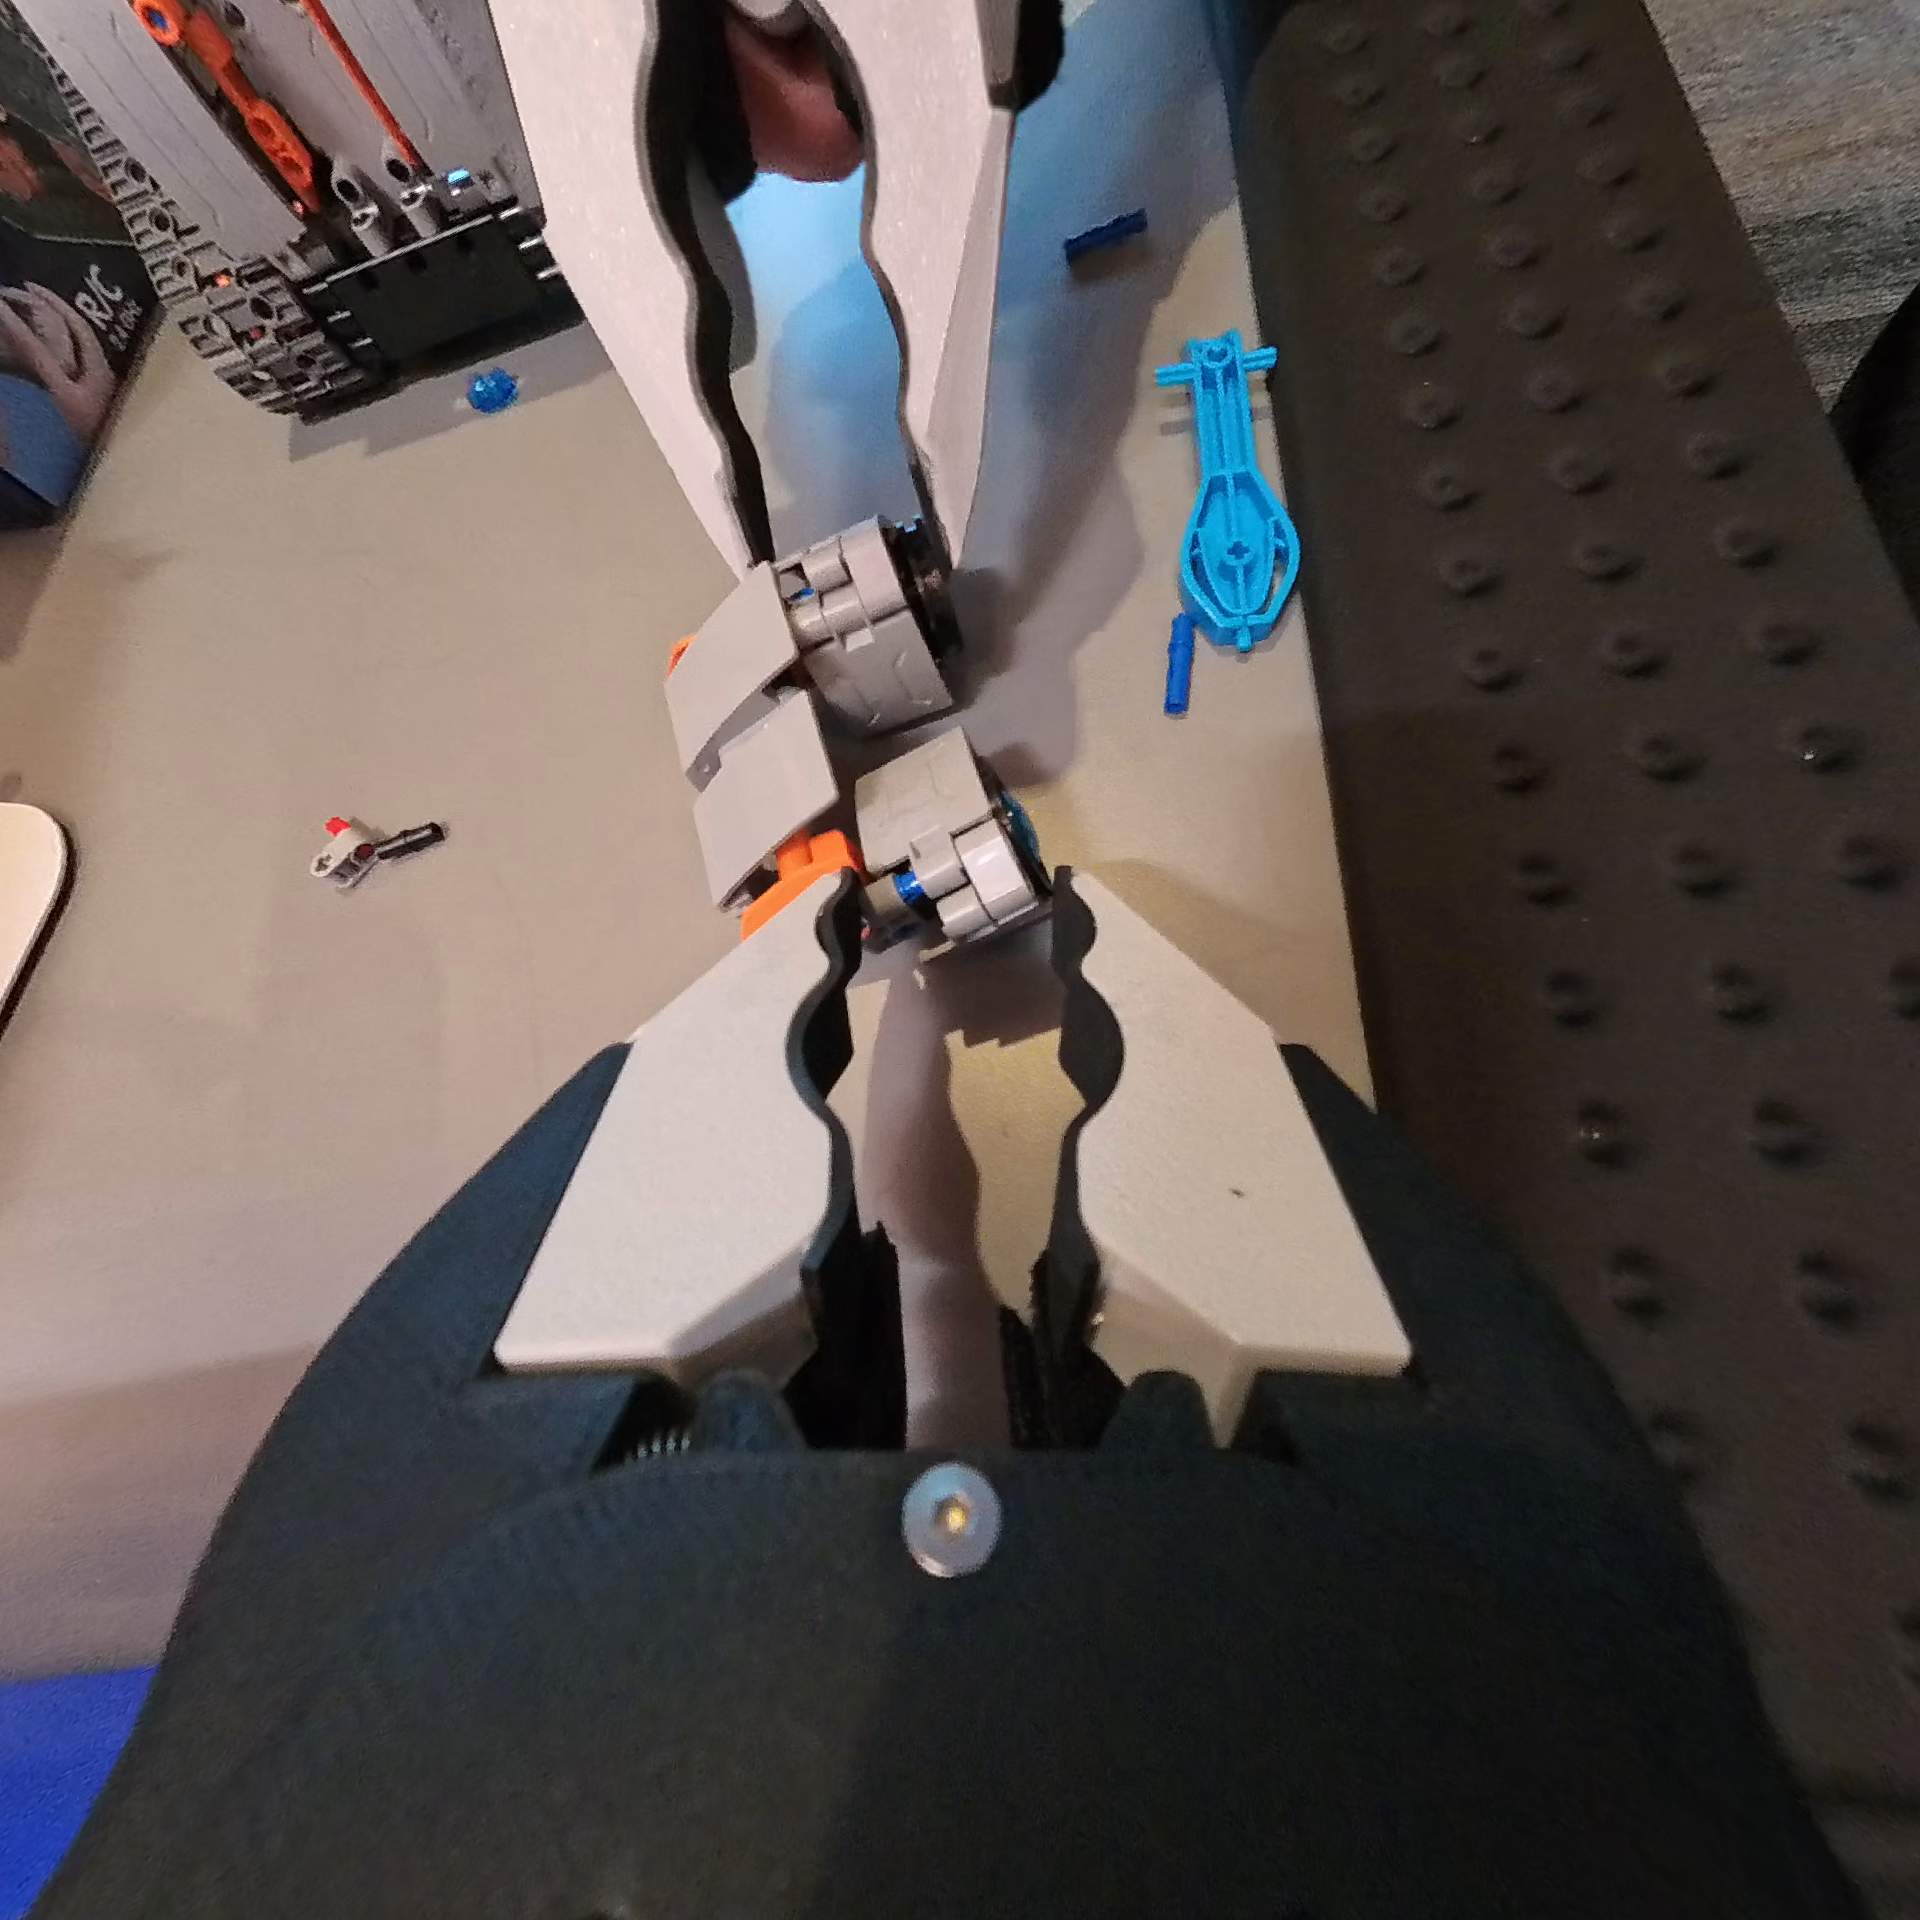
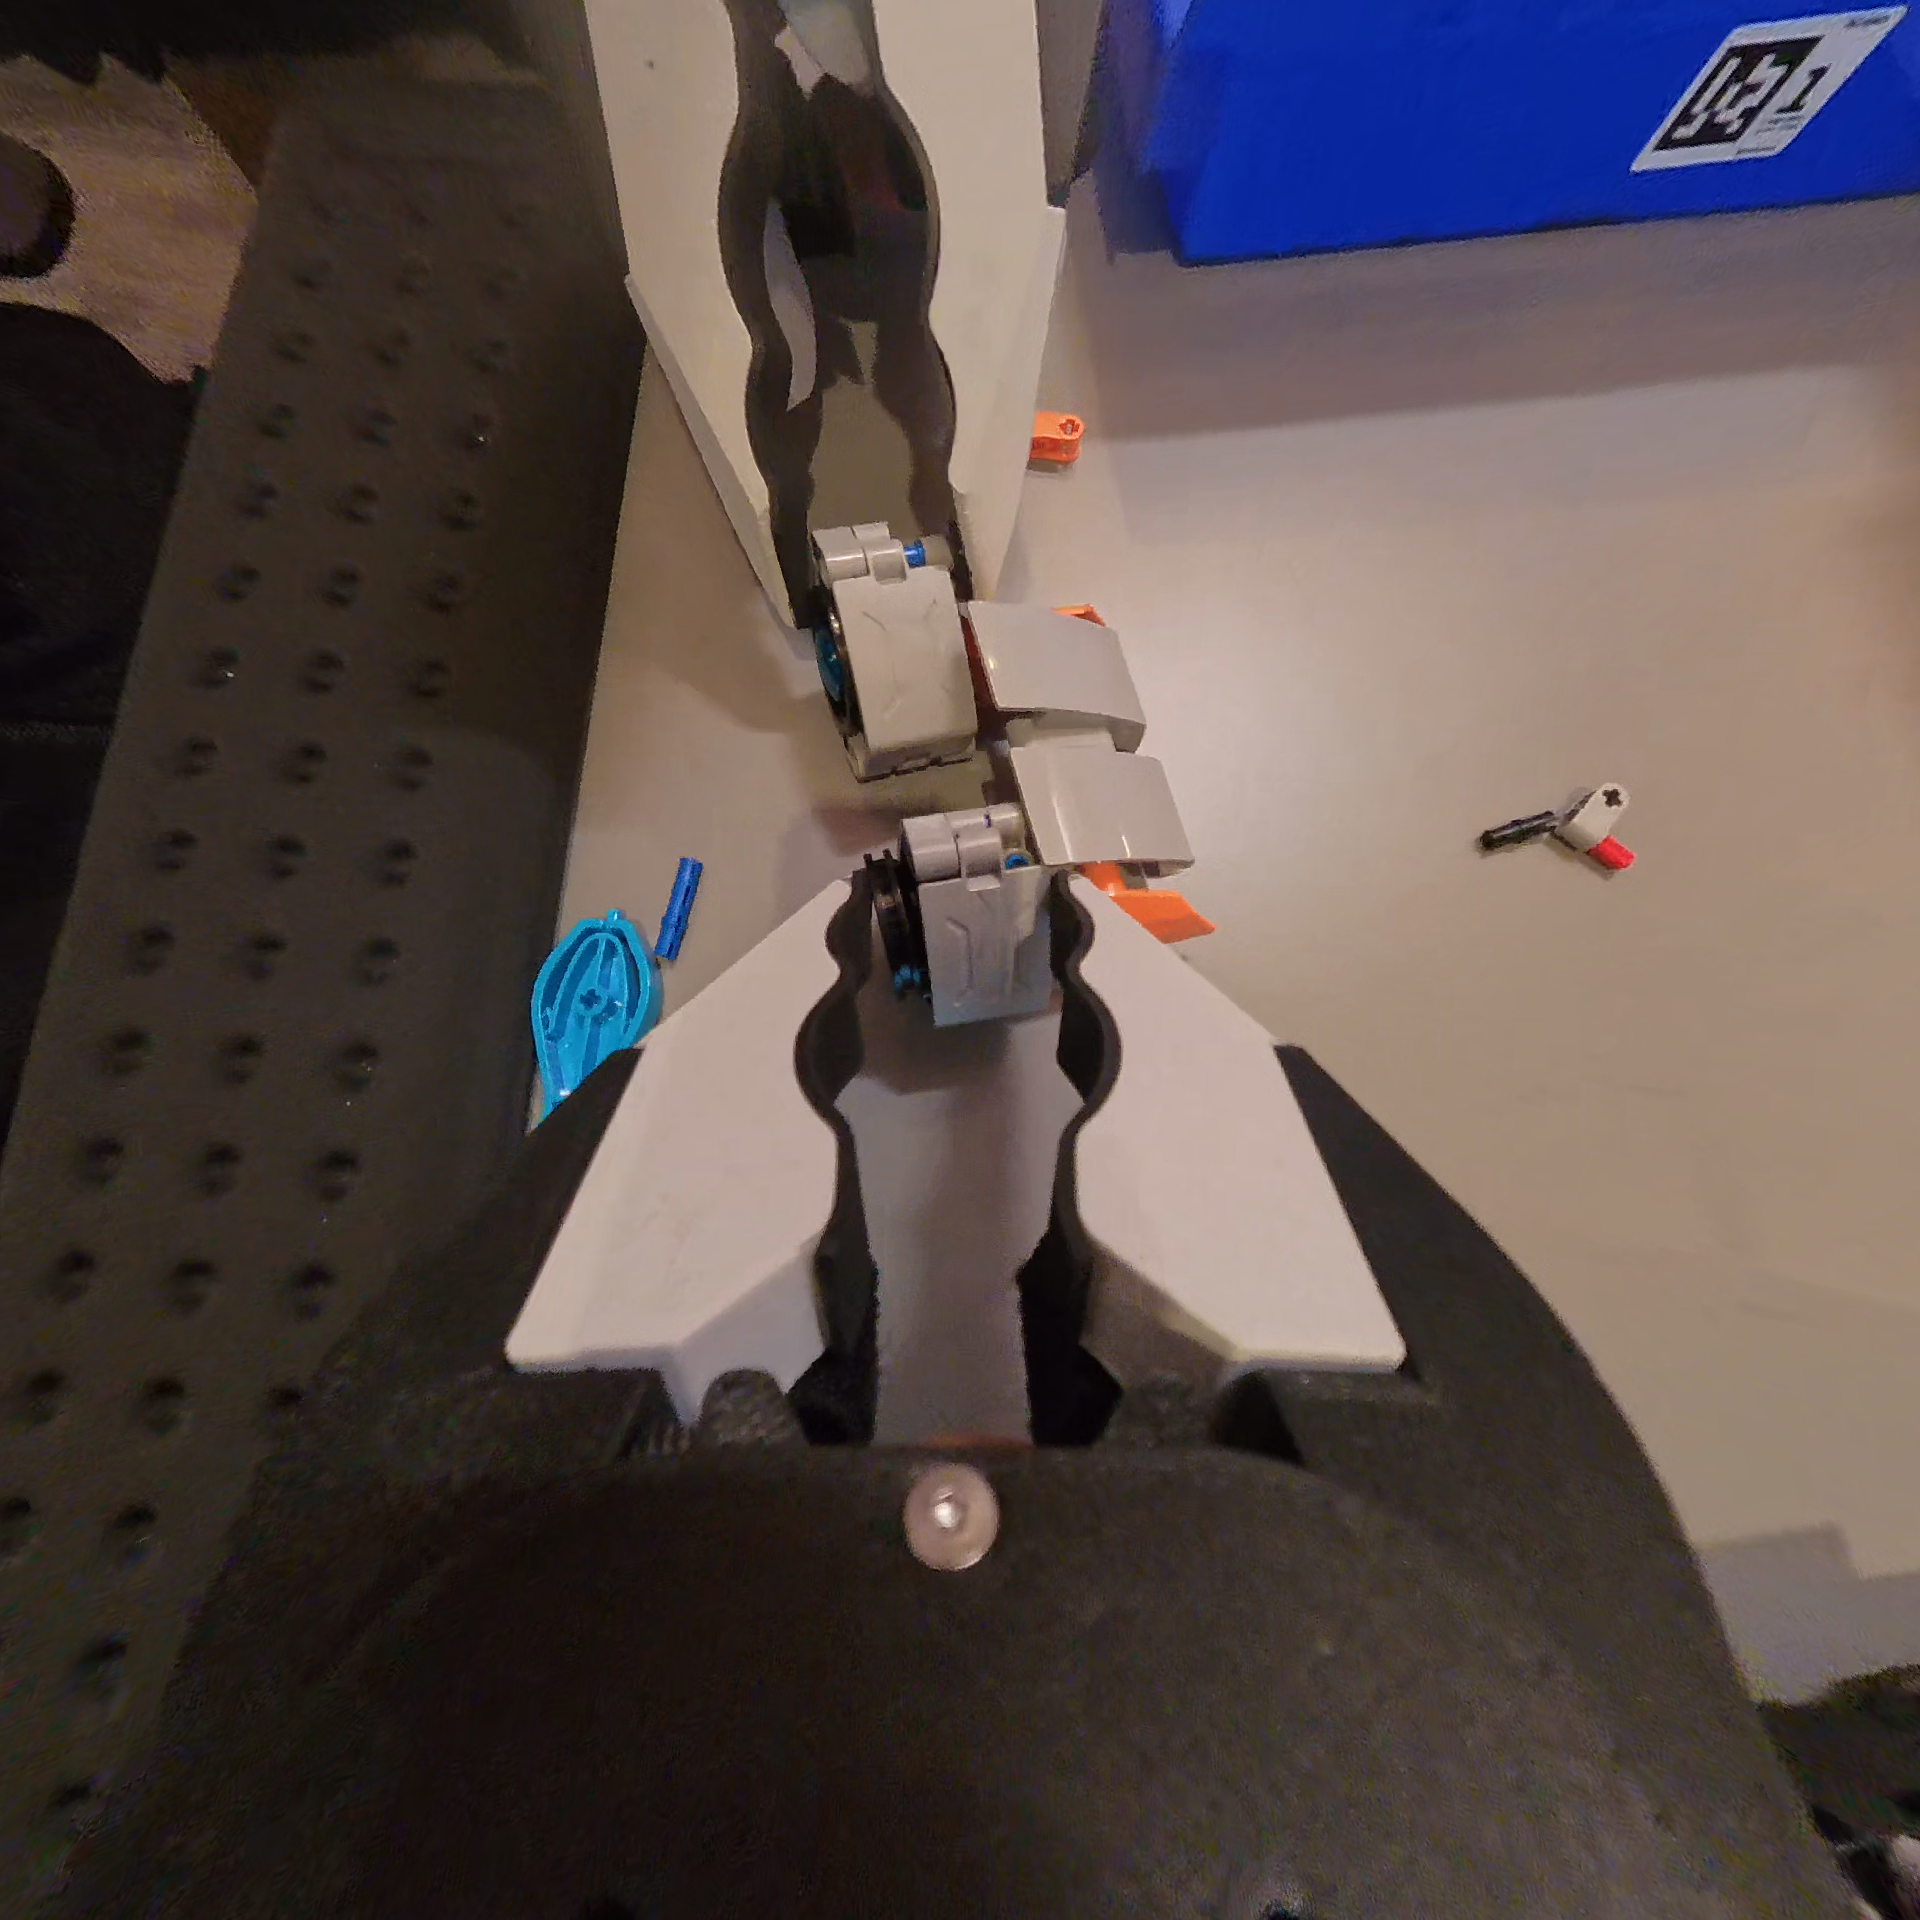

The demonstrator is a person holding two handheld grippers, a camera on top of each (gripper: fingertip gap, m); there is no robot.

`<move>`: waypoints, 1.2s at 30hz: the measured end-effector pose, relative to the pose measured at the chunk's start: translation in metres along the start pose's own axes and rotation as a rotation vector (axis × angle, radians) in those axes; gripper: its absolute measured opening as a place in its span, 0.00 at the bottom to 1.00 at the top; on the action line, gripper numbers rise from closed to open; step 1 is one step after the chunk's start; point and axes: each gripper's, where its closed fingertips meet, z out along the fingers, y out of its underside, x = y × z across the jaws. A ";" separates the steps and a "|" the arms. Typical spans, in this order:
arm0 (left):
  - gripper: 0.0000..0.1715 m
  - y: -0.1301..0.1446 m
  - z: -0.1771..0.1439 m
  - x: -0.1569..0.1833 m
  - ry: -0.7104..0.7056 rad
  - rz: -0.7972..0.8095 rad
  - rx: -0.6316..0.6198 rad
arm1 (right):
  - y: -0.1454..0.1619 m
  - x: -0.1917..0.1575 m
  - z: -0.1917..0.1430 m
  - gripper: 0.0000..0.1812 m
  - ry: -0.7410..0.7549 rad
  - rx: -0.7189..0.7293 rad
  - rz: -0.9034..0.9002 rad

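A grey toy-brick assembly [image 1: 764,717] with two round grey end pieces and orange parts lies just above the grey table, held between both grippers, which face each other. My left gripper [image 1: 954,888] is shut on the near round end [image 1: 966,862]. The right gripper [image 1: 852,556] comes in from the top of the left wrist view and grips the far round end [image 1: 873,634]. In the right wrist view my right gripper [image 2: 956,888] is shut on its grey end piece [image 2: 982,961], and the left gripper [image 2: 883,592] holds the other end [image 2: 899,675].
A black studded mat [image 1: 1558,623] [image 2: 312,727] runs along one side. Beside it lie a light-blue plastic tool [image 1: 1236,499] [image 2: 592,997] and a small blue pin [image 1: 1179,665] [image 2: 677,907]. A grey-red-black piece [image 1: 364,844] [image 2: 1569,826], an orange connector [image 2: 1058,436], a blue box [image 2: 1455,125] and a tracked model [image 1: 343,260] are around. Some 7 cm of space lies between my two pairs of fingers.
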 end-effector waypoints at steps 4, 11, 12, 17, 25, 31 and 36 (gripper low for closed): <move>0.20 -0.001 0.001 -0.001 -0.016 0.019 -0.003 | 0.002 0.000 -0.004 0.17 -0.050 0.030 0.064; 0.20 -0.003 0.001 -0.002 -0.036 0.037 0.003 | 0.003 0.001 -0.007 0.17 -0.139 0.122 0.211; 0.20 -0.003 0.000 -0.002 -0.039 0.039 0.004 | 0.003 0.002 -0.007 0.17 -0.149 0.140 0.231; 0.20 -0.004 0.000 -0.003 -0.039 0.031 0.018 | 0.003 0.002 -0.008 0.17 -0.169 0.172 0.255; 0.20 -0.004 0.001 -0.004 -0.073 0.083 0.005 | 0.004 0.002 -0.009 0.17 -0.153 0.145 0.271; 0.19 -0.003 0.004 -0.002 -0.178 0.280 -0.072 | 0.007 0.002 -0.010 0.17 -0.209 0.163 0.361; 0.19 -0.001 0.003 -0.005 -0.174 0.253 -0.066 | 0.011 0.001 -0.011 0.18 -0.235 0.161 0.364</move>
